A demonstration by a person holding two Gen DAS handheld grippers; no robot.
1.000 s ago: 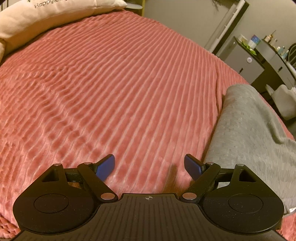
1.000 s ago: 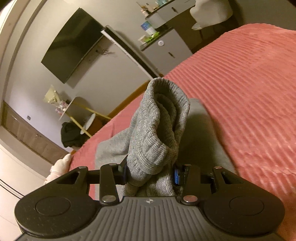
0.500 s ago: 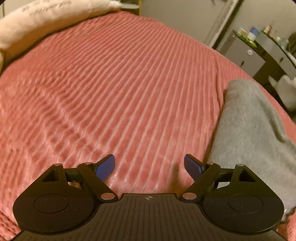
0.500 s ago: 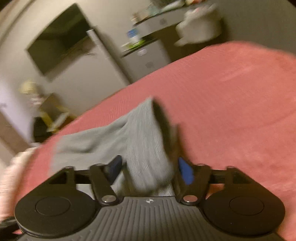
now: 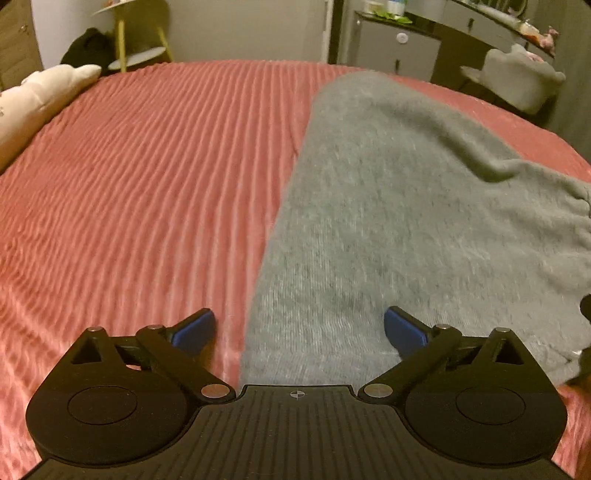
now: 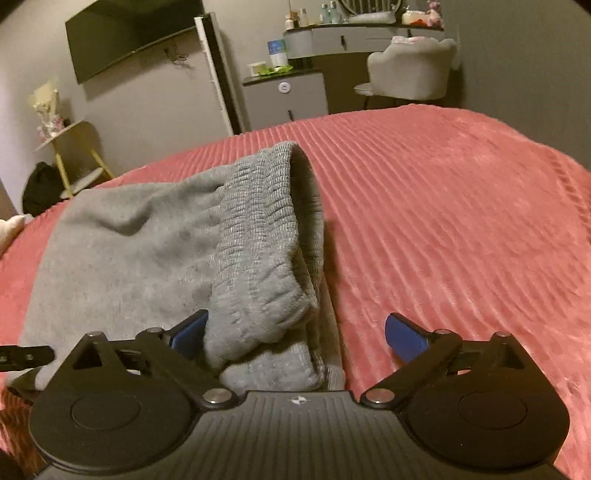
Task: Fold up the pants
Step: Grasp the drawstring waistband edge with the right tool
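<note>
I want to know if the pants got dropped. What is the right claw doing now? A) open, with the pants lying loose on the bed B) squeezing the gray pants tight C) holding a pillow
A: the right claw has its blue fingers spread wide, and the gray pants lie unclamped on the pink bedspread.

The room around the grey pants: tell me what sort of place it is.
Most likely a bedroom. The grey pants lie on a bed with a ribbed pink bedspread, a cream pillow sits at its edge, and a wall-mounted TV and a vanity desk with an upholstered chair stand beyond.
</note>
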